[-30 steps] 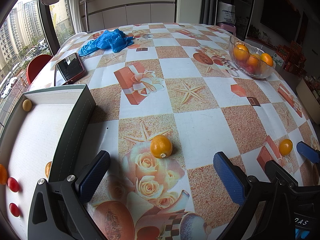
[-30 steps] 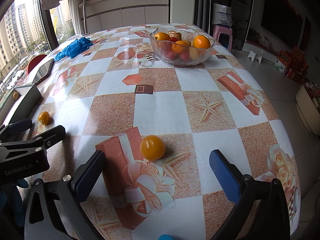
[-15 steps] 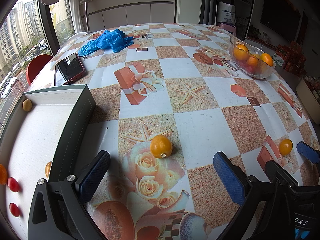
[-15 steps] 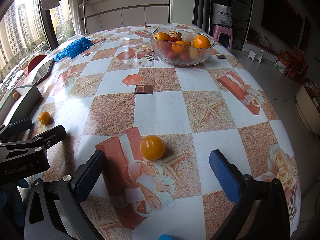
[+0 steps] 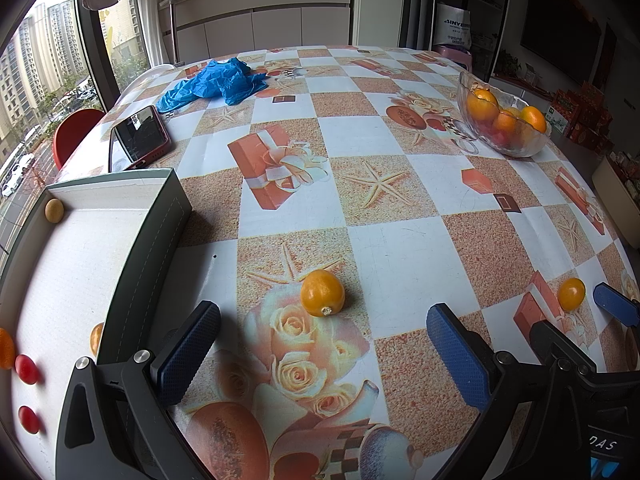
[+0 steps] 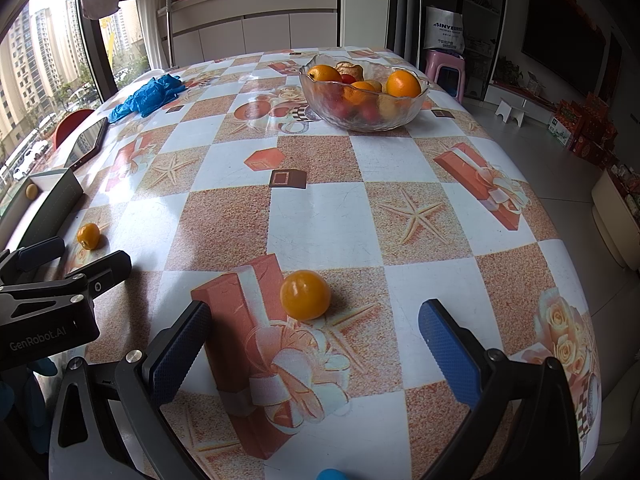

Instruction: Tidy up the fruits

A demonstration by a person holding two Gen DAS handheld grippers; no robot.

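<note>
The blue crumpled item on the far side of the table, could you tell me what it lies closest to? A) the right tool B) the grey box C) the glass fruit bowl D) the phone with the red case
D: in the left wrist view the blue crumpled item lies just beyond the phone, far across the table from the glass fruit bowl.

Table (image 6: 320,220) w/ bowl (image 6: 362,96), tray (image 5: 152,240), phone (image 5: 138,138), 2 kumquats (image 5: 322,293).

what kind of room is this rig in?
Most likely a home dining area: a table under a printed tablecloth, a glass fruit bowl, white cabinets behind, and apartment towers through the window.
</note>
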